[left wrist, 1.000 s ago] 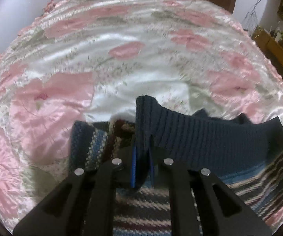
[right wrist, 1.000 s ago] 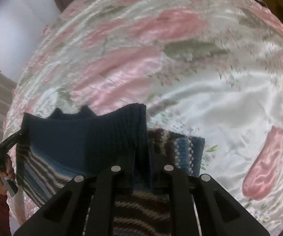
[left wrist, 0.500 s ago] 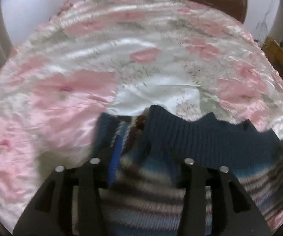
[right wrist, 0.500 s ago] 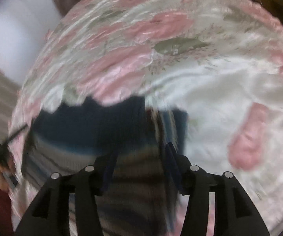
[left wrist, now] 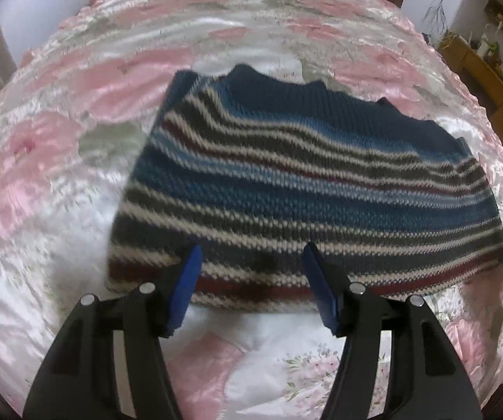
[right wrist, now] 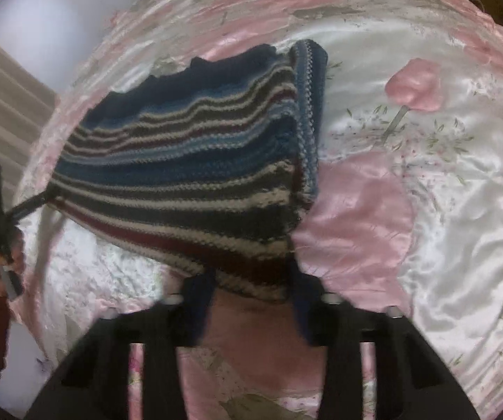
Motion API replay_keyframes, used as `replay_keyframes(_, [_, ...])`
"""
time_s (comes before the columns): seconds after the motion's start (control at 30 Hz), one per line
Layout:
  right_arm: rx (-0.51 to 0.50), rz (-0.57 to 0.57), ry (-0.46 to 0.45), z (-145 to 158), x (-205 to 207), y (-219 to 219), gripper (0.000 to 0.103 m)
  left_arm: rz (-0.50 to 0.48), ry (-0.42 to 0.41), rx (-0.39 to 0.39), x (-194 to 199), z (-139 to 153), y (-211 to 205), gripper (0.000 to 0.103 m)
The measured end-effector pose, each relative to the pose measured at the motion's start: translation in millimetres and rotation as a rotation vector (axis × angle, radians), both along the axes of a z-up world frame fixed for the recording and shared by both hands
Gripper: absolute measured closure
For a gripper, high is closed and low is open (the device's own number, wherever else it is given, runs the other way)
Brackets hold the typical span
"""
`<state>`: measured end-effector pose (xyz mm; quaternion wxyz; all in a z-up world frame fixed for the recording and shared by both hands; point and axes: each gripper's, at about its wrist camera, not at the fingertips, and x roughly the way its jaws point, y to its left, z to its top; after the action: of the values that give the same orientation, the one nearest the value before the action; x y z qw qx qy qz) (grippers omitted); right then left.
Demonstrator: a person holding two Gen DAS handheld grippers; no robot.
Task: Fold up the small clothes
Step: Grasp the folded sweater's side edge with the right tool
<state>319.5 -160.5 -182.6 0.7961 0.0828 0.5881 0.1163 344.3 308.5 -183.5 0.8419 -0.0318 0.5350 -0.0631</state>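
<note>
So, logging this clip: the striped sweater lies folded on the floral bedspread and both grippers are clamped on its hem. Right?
Not quite. Both wrist views show the left gripper and right gripper open, holding nothing. The striped sweater does lie folded on the floral bedspread.

No readable text, labels or numbers anywhere.

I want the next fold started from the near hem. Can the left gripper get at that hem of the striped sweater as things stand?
Probably yes: the left gripper is open, its fingers empty, just over the near hem of the striped sweater, nothing between.
</note>
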Motion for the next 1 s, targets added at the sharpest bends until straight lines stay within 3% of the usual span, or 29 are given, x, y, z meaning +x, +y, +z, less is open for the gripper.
replay_keyframes(0.07, [0.007, 0.0, 0.001, 3.5, -0.6, -1.4, 0.088, -0.004, 0.022, 0.017, 0.5, -7.3, 0.5, 0.043])
replay_keyframes(0.2, [0.059, -0.024, -0.009, 13.0, -6.7, -13.4, 0.09, -0.004, 0.053, 0.023, 1.7, -18.8, 7.1, 0.043])
replay_keyframes(0.37, [0.045, -0.061, 0.07, -24.7, -7.6, -19.6, 0.09, 0.004, 0.065, 0.021, 3.1, -31.2, 11.0, 0.044])
replay_keyframes(0.53, [0.048, -0.069, 0.072, -30.7, -7.1, -19.3, 0.089, 0.022, 0.073, 0.012, 6.5, -35.0, 12.4, 0.043])
replay_keyframes(0.67, [0.064, -0.057, 0.036, 0.0, -2.1, -21.6, 0.066, 0.039, 0.045, -0.011, 5.6, -11.2, 11.7, 0.045])
replay_keyframes(0.77, [0.032, -0.047, -0.054, 30.7, 14.7, -18.5, 0.038, 0.031, -0.035, -0.034, 11.9, 15.8, 1.6, 0.037])
replay_keyframes(1.0, [0.015, -0.092, -0.01, 15.3, 89.1, -10.3, 0.039, 0.006, -0.004, -0.026, 48.2, 4.6, -33.3, 0.035])
